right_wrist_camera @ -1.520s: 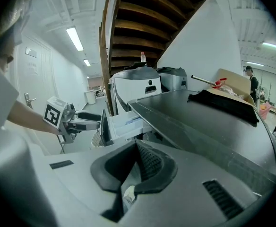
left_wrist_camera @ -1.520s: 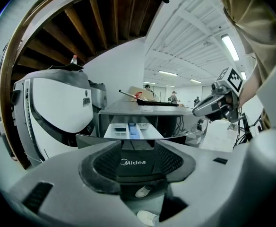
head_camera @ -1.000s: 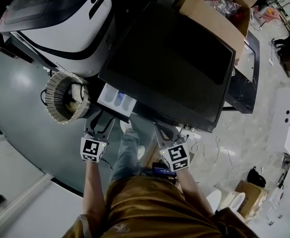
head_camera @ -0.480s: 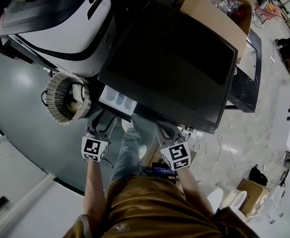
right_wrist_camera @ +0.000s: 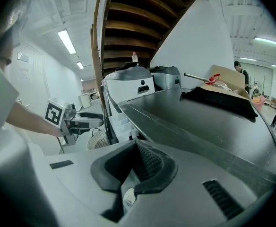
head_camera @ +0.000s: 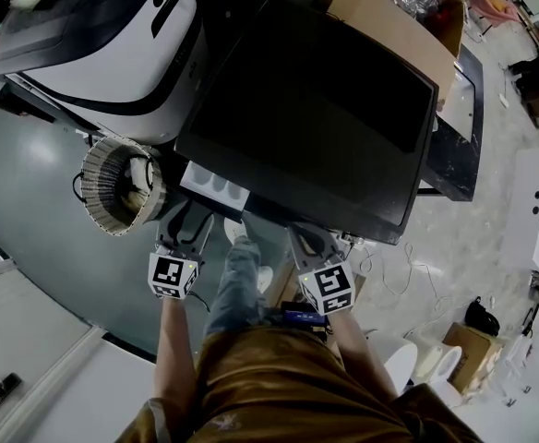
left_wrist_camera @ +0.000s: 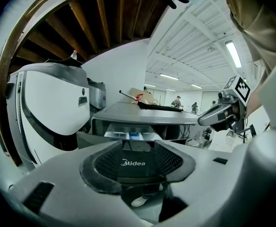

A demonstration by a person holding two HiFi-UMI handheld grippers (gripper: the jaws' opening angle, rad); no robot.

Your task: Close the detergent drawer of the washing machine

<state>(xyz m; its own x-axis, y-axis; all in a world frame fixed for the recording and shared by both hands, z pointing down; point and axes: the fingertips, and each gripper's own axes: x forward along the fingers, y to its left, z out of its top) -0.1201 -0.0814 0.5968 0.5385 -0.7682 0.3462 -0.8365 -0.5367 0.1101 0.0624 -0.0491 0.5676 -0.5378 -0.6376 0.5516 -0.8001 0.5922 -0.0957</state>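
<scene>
The washing machine (head_camera: 316,109) has a dark flat top. Its detergent drawer (head_camera: 212,185) sticks out a short way at the front left corner, showing white compartments (left_wrist_camera: 128,135). My left gripper (head_camera: 188,218) is open right at the drawer's dark front panel (left_wrist_camera: 132,163), which fills the gap between the jaws and bears a Midea logo. My right gripper (head_camera: 305,236) is shut on nothing, below the machine's front edge to the right of the drawer. In the right gripper view its jaws (right_wrist_camera: 137,144) point along the machine top, with the drawer (right_wrist_camera: 121,124) and left gripper (right_wrist_camera: 83,119) at left.
A white and black machine (head_camera: 113,44) stands left of the washer. A round ribbed basket (head_camera: 122,183) sits on the floor just left of the drawer. A cardboard box (head_camera: 408,26) lies behind the washer. The person's leg and shoe (head_camera: 242,266) are between the grippers.
The drawer has slid further into the machine, and less of its white tray shows. My left gripper has moved forward with it. The right gripper has hardly moved.
</scene>
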